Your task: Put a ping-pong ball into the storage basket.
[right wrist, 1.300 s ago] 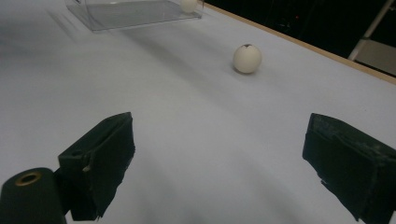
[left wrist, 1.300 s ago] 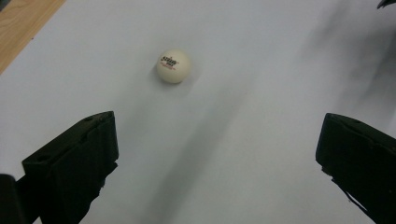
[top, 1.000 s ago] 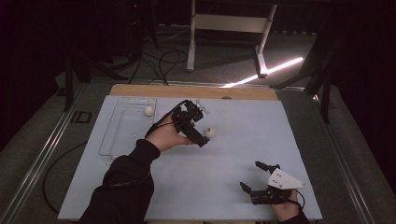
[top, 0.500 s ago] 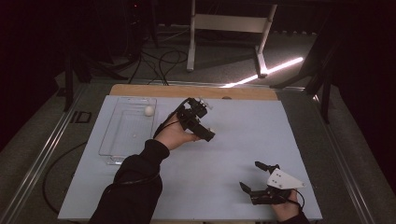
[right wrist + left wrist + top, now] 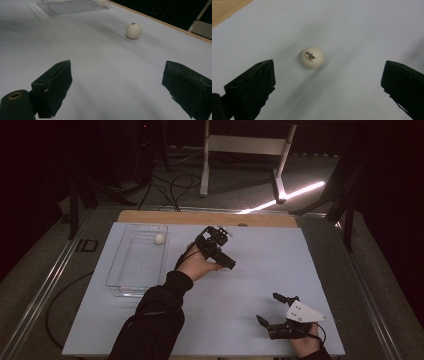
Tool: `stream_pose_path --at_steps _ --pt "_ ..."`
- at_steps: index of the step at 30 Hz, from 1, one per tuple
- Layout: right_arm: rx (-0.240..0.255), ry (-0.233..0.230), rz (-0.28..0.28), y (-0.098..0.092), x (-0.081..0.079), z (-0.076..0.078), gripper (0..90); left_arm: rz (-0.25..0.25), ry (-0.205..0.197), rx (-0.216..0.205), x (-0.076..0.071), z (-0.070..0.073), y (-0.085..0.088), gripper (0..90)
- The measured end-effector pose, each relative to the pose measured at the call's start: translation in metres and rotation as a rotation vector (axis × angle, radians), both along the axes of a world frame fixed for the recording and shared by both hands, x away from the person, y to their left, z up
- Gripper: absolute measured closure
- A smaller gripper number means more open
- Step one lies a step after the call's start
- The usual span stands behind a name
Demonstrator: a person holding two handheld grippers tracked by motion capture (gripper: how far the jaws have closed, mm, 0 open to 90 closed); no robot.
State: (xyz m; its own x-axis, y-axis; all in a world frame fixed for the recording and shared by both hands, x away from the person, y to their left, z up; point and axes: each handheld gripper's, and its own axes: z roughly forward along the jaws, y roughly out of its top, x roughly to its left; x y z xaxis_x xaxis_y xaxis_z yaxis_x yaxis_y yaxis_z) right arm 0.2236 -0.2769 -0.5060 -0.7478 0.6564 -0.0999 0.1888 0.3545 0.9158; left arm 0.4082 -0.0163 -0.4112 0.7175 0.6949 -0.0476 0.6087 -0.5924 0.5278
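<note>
Left gripper (image 5: 329, 82) has moved forward — fingers spread over ball (image 5: 312, 57).

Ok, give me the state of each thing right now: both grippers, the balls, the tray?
Left gripper: open, fingers apart above the loose ball.
Loose ball: free on the mat.
Right gripper: open, holding nothing.
Tray: upright, holds one ball.
Tray ball: resting inside the tray.

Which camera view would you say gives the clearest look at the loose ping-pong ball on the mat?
The left gripper view: the ping-pong ball sits close, between open jaws, its printed logo sharp. The right gripper view shows it smaller and farther off. In the high view the left gripper covers it.
</note>
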Motion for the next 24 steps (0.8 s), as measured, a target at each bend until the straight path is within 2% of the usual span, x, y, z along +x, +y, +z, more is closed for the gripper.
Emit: stream_pose_path --at_steps 3,4,6,8,17,24 --pt "0.004 0.002 -0.001 0.0 0.0 0.0 8.9 0.008 0.013 0.008 0.004 -0.004 -0.003 0.4" --pt "0.003 0.003 -0.001 0.0 0.0 0.0 8.9 0.008 0.032 0.013 0.005 -0.007 -0.004 0.4" --pt "0.003 0.003 0.0 0.0 0.0 0.0 8.9 0.022 0.031 0.021 0.006 -0.01 -0.006 0.6" --pt "0.005 0.009 -0.001 0.0 0.0 0.0 8.9 0.027 0.043 0.01 0.008 -0.012 -0.006 1.0" --pt "0.0 0.003 0.001 0.0 0.0 -0.001 8.9 0.044 0.046 -0.023 0.012 -0.022 -0.002 3.2" --pt "0.002 0.008 0.0 0.0 0.0 -0.001 8.9 0.04 0.058 -0.017 0.015 -0.035 -0.005 4.3"
